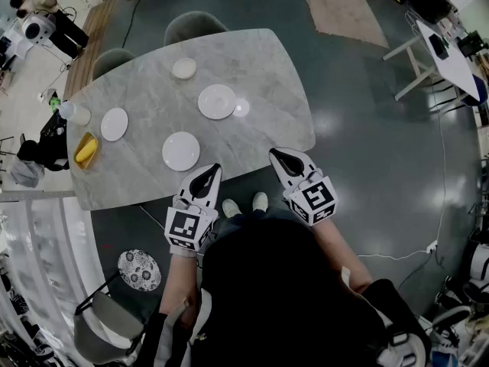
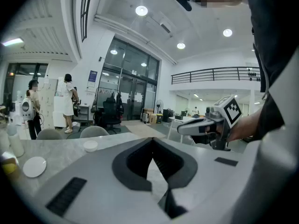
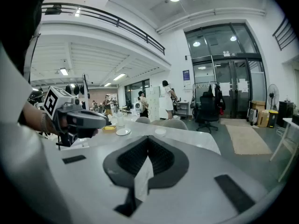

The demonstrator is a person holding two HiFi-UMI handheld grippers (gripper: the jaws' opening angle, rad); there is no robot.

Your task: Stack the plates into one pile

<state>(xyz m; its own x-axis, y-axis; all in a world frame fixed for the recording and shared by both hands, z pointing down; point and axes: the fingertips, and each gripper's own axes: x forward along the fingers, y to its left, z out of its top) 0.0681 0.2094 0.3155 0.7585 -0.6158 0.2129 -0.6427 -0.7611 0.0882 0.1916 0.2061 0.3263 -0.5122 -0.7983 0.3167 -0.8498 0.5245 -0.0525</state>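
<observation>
1. Looking at the plates first: nothing is piled yet; three white ones lie flat and well apart on the table: the nearest plate by the front edge, the middle plate further in, the left plate off toward the left end.
2. A small far dish sits beyond them; plate or shallow bowl, can't tell from here.
3. So I'd say the job is right at the start; zero stacking done, every plate is on its own spot, and the whole gathering is left to do.
4. The left claw has its jaws pressed together with nothing in them; it hangs at the front table edge, near the nearest plate but not touching it.
5. The right claw is the same deal: jaws together, empty, at the front edge further right, well clear of any plate.
6. Also around: a yellow thing at the left end, and a patterned disc down below the table; no idea if that one counts.
</observation>
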